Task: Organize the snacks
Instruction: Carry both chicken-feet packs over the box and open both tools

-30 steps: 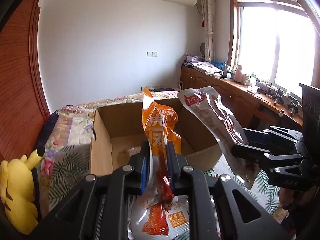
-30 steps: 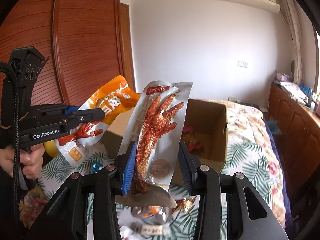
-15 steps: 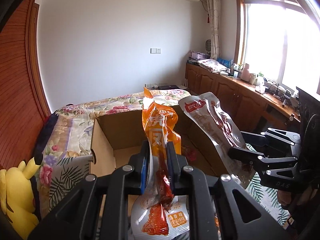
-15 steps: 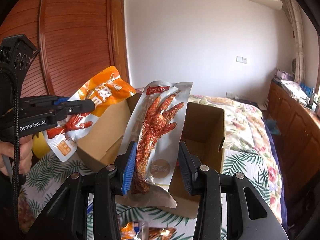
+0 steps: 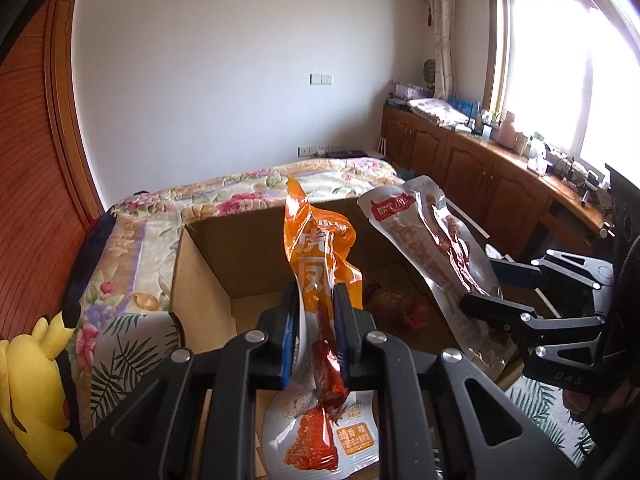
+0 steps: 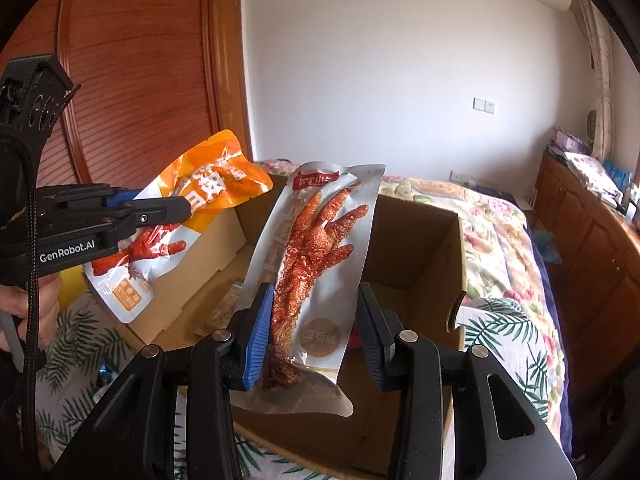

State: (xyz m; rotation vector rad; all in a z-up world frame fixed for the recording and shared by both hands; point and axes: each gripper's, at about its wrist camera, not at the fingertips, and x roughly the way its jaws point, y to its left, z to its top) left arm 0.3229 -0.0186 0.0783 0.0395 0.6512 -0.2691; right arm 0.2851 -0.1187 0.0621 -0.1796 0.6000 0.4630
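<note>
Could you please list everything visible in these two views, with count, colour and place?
orange snack packet: one, orange and white, clamped in the left tool, over the box
silver chicken-foot packet: one, silver with red, in the right tool, over the box
cardboard box: one, brown, open, on the bed
loose snacks: a few, reddish, inside the box
bed cover: one, floral
plush toy: one, yellow, left of the box
cabinets: brown, under the window
left tool: black, shut
right tool: black, shut
hand: one, holding the left tool

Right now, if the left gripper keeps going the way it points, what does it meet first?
Probably the inside of the cardboard box: the left gripper, shut on the orange snack packet, points down into it, near a reddish snack inside. Depth is unclear.
</note>
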